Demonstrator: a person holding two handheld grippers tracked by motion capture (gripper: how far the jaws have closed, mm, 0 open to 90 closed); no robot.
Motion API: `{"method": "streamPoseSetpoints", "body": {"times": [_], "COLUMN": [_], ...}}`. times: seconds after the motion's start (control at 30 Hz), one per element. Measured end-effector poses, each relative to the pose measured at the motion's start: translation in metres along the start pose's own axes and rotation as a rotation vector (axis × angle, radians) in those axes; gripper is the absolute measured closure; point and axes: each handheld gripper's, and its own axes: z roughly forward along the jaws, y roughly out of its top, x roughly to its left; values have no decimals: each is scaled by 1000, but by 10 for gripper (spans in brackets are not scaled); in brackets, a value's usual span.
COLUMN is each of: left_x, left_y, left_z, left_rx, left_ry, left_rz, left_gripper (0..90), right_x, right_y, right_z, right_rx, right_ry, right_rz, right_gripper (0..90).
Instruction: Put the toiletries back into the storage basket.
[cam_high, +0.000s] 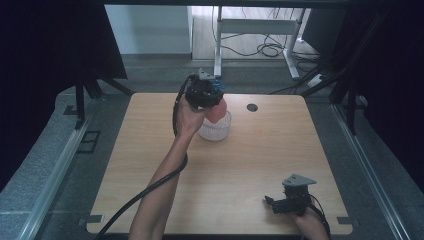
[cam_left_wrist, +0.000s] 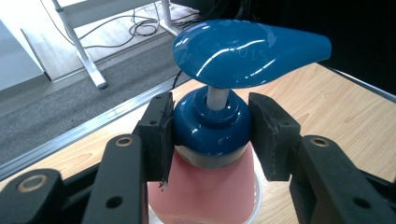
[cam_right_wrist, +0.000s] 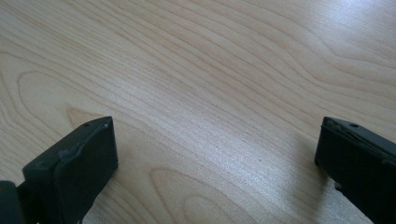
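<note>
Left gripper view: left tool (cam_left_wrist: 212, 135) clenched on the blue collar of a pink plastic pump bottle (cam_left_wrist: 205, 196), lowering it into a clear glass bowl (cam_high: 216, 131) far on the wooden tabletop (cam_high: 260, 165); next, seat and release. Right tool (cam_right_wrist: 215, 154) released, near right.

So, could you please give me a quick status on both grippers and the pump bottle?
Left gripper shut on pump bottle by its blue collar, bottle in the clear bowl. Right gripper open, low over bare table. Nothing in the way.
</note>
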Motion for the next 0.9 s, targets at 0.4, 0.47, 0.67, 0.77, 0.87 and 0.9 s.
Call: {"method": "streamPoseSetpoints", "body": {"times": [0.4,0.47,0.67,0.77,0.87,0.9], "left_x": [-2,-2,-3,-3,-3,-3], "left_y": [-11,-13,-21,-24,-27,-29], "left_z": [18,21,27,29,32,33], "left_rx": [23,27,35,40,45,48], "left_ry": [10,13,11,11,10,11], "left_rz": [-8,-6,-17,-22,-24,-24], "left_gripper": [527,526,526,526,526,526], "right_x": [0,0,0,0,0,0], "right_y": [0,0,0,0,0,0], "right_z": [0,0,0,0,0,0], "right_rx": [0,-1,-1,-1,-1,-1], "right_ry": [0,0,-1,0,3,4], "right_rz": [-1,-1,0,-1,-2,-3], "right_gripper": [0,0,0,0,0,0]}}
